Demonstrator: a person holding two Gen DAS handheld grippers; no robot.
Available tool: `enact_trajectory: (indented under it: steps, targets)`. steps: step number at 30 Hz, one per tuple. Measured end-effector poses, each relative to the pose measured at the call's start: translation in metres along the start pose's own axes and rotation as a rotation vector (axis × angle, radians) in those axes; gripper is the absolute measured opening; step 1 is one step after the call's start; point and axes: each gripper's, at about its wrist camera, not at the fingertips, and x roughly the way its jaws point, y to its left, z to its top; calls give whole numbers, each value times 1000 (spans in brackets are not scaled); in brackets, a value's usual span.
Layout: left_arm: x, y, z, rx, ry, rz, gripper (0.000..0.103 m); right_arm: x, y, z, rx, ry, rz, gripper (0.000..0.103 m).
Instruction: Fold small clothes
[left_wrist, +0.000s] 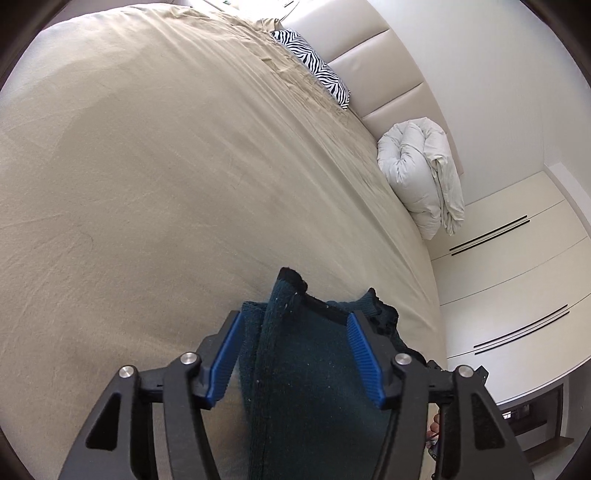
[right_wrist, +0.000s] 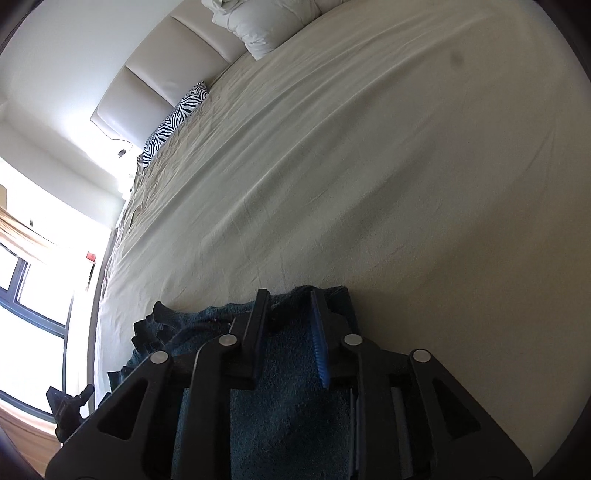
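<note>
Presently the dark teal garment is seen lying on the bed between the parted, non-pressing pads of the left gripper and right gripper, so its fold could be undone if snagged during withdrawal.

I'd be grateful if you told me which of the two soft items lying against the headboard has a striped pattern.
The zebra-print pillow, black and white, farther along the headboard. The other, a rolled white duvet, is plain and sits nearer the wardrobe.
</note>
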Motion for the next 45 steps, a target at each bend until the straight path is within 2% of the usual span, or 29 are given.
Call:
enact_trajectory:
  steps: [2, 4, 7, 11, 12, 16, 17, 21, 23, 24, 30, 31, 33, 45]
  targets:
    - [-8, -5, -9, 32, 3, 0, 60, -9, 0, -1, 7, -33, 0, 61]
    - [-16, -11, -23, 79, 8, 14, 60, -23, -1, -3, 7, -65, 23, 61]
    - [-26, -15, -49, 141, 28, 28, 60, -38, 2, -13, -43, -60, 16, 61]
    - [-34, -11, -79, 173, 43, 50, 60, -53, 6, -41, -162, -36, -55, 58]
    - [-35, -10, -85, 173, 44, 51, 60, -60, 6, -58, -208, -18, -87, 53]
    - [-38, -8, -100, 178, 45, 68, 60, -70, 0, -83, -252, -6, -127, 42]
    - [-38, -8, -103, 178, 46, 71, 60, -76, -2, -100, -283, -5, -156, 39]
    - [-39, -6, -108, 185, 35, 93, 60, -81, -10, -118, -300, 4, -190, 39]
    - [-35, -5, -111, 185, 47, 99, 59, -83, -17, -123, -281, 8, -185, 39]
    - [-34, -5, -113, 188, 49, 102, 55, -82, -18, -123, -274, 10, -181, 39]
    - [-30, -10, -121, 213, 39, 151, 33, -90, -13, -130, -318, 17, -178, 19]
    - [-29, -11, -120, 212, 34, 158, 28, -90, -13, -130, -318, 17, -178, 18]
    - [-32, -10, -122, 212, 26, 167, 25, -98, -9, -133, -327, 3, -188, 17]
    - [-32, -24, -136, 295, 0, 243, 24, -110, -13, -136, -307, -1, -185, 16]
